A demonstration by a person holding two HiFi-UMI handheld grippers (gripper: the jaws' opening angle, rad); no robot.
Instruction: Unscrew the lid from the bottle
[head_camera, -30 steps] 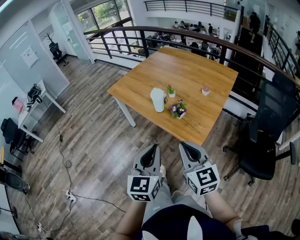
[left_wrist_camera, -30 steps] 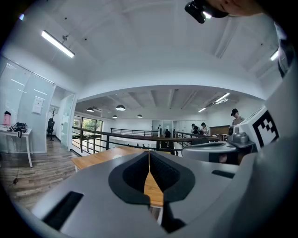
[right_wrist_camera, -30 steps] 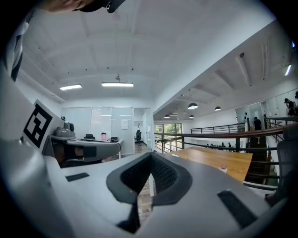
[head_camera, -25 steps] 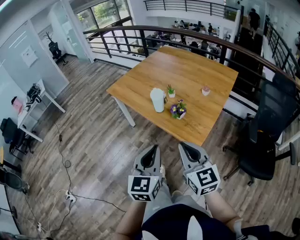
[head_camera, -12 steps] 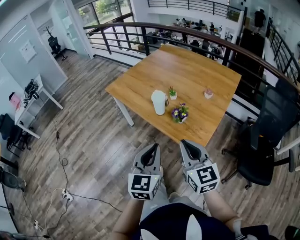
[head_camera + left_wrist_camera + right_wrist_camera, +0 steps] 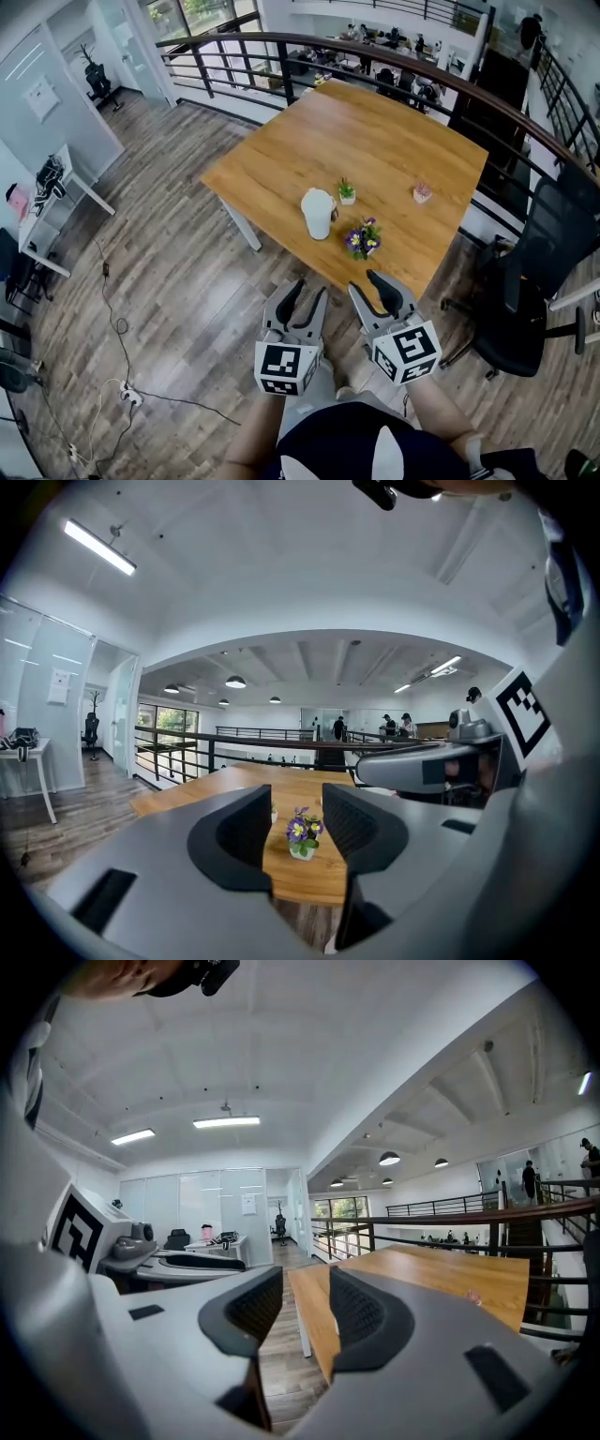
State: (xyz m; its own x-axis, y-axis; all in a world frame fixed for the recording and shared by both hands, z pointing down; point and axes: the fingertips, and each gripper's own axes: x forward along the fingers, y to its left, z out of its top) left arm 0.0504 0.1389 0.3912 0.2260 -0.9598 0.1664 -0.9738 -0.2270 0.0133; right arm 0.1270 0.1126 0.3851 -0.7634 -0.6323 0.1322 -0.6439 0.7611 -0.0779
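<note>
Now the 2 hand-held grippers point(image 6: 311, 291) point(image 6: 365, 282), nearer the table point(image 6: 375, 141), have just opened, empty.

Left tool point(image 6: 297, 806) filled lower frame, jaws apart, just been opening, nothing gripped between them. Through gap: small flower pot point(image 6: 302, 836) with purple blooms, standing on wooden bench point(image 6: 220, 786), well beyond jaw tips. Right tool point(image 6: 380, 771) reached in from 3 o'clock, level, its marker cube point(image 6: 525, 710) at 2 o'clock. Dark railing point(image 6: 187, 747) ran behind bench, 9 to 12 o'clock. White desk point(image 6: 28, 761) at 9 o'clock by glass wall. Strip light point(image 6: 98, 547) at 10 o'clock. Distant people point(image 6: 339, 728) near centre, too small for detail.
</note>
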